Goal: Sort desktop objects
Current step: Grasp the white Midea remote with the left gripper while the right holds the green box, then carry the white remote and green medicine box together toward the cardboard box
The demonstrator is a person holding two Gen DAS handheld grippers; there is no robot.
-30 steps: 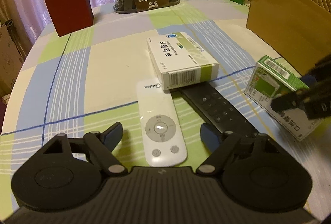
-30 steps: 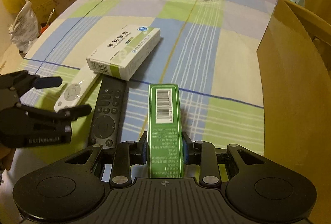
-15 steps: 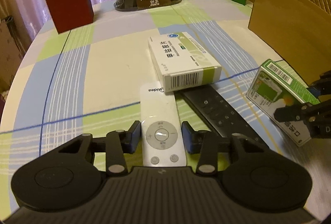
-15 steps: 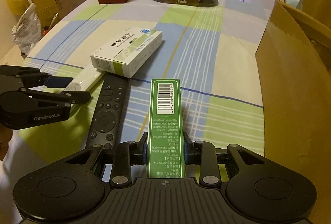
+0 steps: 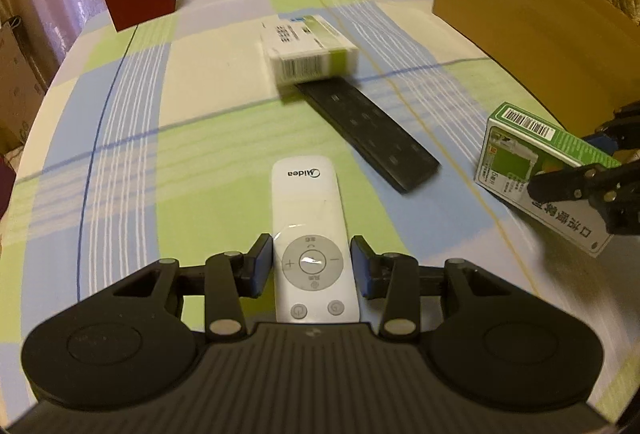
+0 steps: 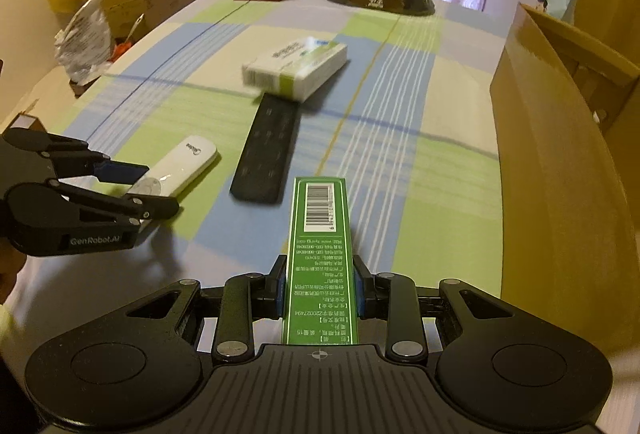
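So both grippers have something right now. The left gripper has its fingers closed on the sides of the white Midea remote, gripping it around the round button pad, so the logo end sticks out front. From the right wrist view the remote looks lifted off the tabletop, nose tipped up a bit, though I can't tell for sure.

The right gripper is clamped on the green medicine box, fingers pressing the two narrow long sides near the back end, barcode end pointing forward. It's held close to the open cardboard box on the right.

The black remote lies flat, its far end tucked under the white-and-green medicine box.

Handling guesses: the white remote is rigid plastic, light, but smooth and glossy, so a grip this far back could let it pivot or slide. Closer to the middle would be safer. The green carton is thin card and probably almost weightless, but it'll dent if squeezed hard. Pinching the narrow sides near an end, where the flaps stiffen it, seems sensible. The black remote is stiff and slim. I'd grab it across its width at the free end.
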